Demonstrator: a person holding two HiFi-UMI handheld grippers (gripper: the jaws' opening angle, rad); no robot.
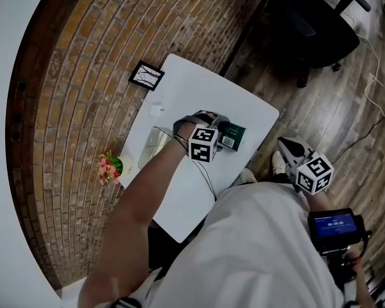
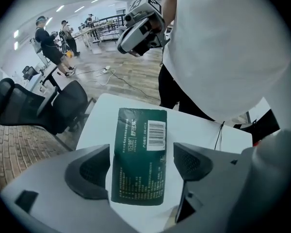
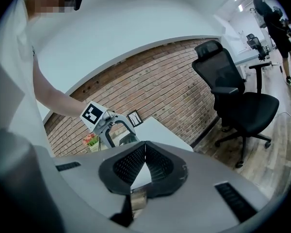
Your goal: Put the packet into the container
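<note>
While spread wide over one packet (image 2: 139,130), left hand-held gripper (image 2: 141,165); right hand-held gripper (image 3: 144,166) closed.

In the head view, the packet (image 1: 233,135) is being half covered by the left hand-held gripper (image 1: 207,126). The container (image 1: 153,147) is being crossed by the forearm (image 1: 147,191), so its near rim is being hidden. The counter (image 1: 205,88) is being cut off on its near side by the shirt (image 1: 263,249), and the chair (image 1: 314,31) is being clipped by the top edge. In the left gripper view, the packet's small print is being shown too fine to read. In the right gripper view, most of the counter is being hidden behind the right hand-held gripper (image 3: 144,144).
</note>
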